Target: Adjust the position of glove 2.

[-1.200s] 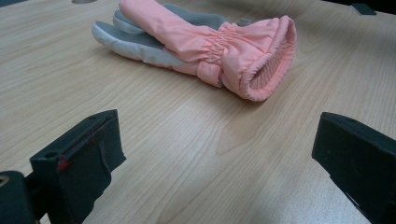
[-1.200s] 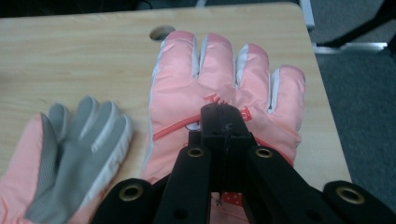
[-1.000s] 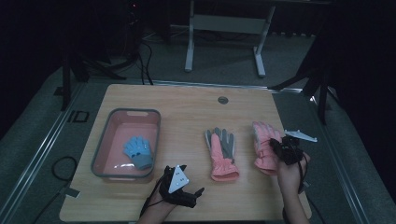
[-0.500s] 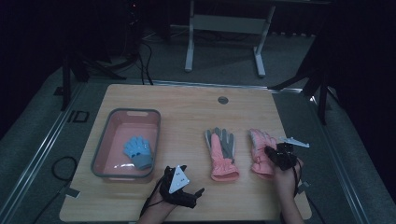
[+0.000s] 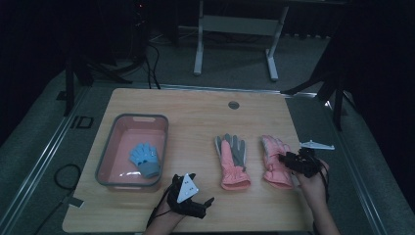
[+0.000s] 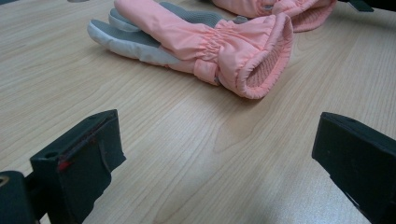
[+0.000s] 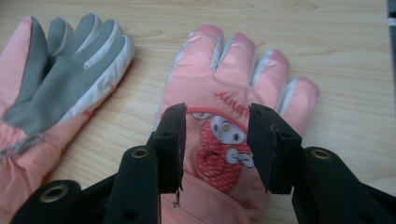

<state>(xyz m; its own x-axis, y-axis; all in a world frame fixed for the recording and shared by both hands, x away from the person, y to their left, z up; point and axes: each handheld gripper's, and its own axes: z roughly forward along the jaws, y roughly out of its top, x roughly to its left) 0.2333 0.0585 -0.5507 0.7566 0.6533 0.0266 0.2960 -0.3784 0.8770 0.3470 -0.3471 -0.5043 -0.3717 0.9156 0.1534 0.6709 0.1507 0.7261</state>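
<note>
Right gripper (image 7: pixel 215 144) jaws just opened, part-wide, straddling the printed glove (image 7: pixel 233 135) — its fingers run toward frame top. Left gripper (image 5: pixel 188 196) wide, empty, farther off.

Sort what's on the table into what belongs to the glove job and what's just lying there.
In the job:
- right gripper, jaws just opening over the right pink glove, not pressing it
- left pink glove, palm up
- left gripper, open, waiting near it

Possibly next, or just lying about:
- pink bin
- blue glove in the bin
- table's cable hole
</note>
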